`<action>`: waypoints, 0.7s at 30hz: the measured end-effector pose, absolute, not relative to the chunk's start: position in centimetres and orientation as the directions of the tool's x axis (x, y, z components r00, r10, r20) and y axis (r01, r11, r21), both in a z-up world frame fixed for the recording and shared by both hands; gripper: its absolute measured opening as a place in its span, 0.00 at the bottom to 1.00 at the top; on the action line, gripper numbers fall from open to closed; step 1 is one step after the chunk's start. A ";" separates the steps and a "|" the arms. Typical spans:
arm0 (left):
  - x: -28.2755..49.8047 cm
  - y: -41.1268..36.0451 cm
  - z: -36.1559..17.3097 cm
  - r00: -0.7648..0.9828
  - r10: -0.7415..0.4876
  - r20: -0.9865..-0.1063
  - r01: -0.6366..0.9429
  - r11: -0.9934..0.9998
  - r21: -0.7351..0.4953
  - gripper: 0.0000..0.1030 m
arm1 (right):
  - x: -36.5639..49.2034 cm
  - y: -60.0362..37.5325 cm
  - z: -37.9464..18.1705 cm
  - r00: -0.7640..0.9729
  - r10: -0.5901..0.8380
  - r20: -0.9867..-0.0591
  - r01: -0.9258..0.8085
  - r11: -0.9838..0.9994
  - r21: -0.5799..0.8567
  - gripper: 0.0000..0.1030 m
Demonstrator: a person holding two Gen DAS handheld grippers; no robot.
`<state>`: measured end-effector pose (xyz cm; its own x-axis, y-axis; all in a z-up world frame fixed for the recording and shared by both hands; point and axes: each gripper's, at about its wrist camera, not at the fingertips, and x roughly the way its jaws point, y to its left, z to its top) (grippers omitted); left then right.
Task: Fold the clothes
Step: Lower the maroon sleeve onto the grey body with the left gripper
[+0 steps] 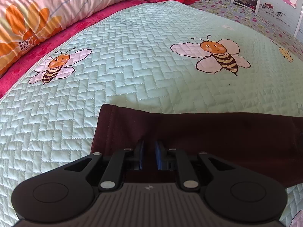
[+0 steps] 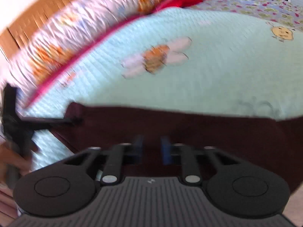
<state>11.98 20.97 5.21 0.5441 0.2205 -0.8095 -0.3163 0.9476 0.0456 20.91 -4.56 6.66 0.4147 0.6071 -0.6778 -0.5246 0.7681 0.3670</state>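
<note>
Bed surface: pale green quilt [image 1: 132,79] stitched in a zigzag pattern, spread across the bed and taking up most of both views.
Bee prints: two cartoon bees on the quilt — one toward the left edge [image 1: 54,66], one further right [image 1: 219,56], well apart from each other.
Pink border: a magenta sheet [image 1: 62,37] runs along the quilt's far edge.
Floral duvet: bunched roll of white fabric with orange flowers [image 1: 37,13], lying just beyond the pink strip.
Far corner: a second, small-flowered cover [image 1: 251,13] and a printed panel with lettering behind it.
Garment: dark maroon cloth [image 1: 208,132] at the near edge of the quilt, stretched as a flat band across the lower part of both views; its hemmed end shows at the left.
Left gripper [image 1: 149,151]: blue pads drawn close together with maroon fabric pinched between them — it grips the cloth near that hemmed end.
Right gripper [image 2: 152,147]: picture heavily smeared; its blue pads stand fairly close over the same maroon cloth [image 2: 189,128], with fabric in the gap, but I cannot tell whether they press on it.
Seen from the right: the left gripper's black frame and a bit of hand [image 2: 11,158] at the left edge, by the cloth's end.
</note>
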 end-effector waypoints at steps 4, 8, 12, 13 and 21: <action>12.1 21.4 5.3 0.539 0.198 -0.819 -0.311 0.950 0.025 0.15 | 19.8 -3.6 7.2 0.427 0.602 -0.675 -0.526 0.772 0.356 0.22; 12.1 21.4 5.3 0.539 0.196 -0.819 -0.307 0.951 0.025 0.15 | 20.1 -2.4 5.5 0.388 0.597 -0.702 -0.494 0.778 0.389 0.24; 12.1 21.3 5.3 0.538 0.200 -0.819 -0.306 0.952 0.031 0.15 | 20.1 -2.1 6.2 0.387 0.659 -0.645 -0.489 0.740 0.463 0.24; 12.1 21.3 5.3 0.538 0.199 -0.820 -0.306 0.951 0.030 0.15 | 19.5 -2.3 6.7 0.413 0.655 -0.633 -0.492 0.745 0.450 0.24; 12.1 21.2 5.2 0.534 0.209 -0.819 -0.318 0.948 0.034 0.15 | 19.0 -1.4 4.7 0.381 0.617 -0.688 -0.462 0.772 0.436 0.25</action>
<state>12.15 21.21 5.22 0.5345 0.2089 -0.8190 -0.3178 0.9475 0.0343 19.00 -1.37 4.75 0.3807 0.6173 -0.6884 -0.4624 0.7718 0.4364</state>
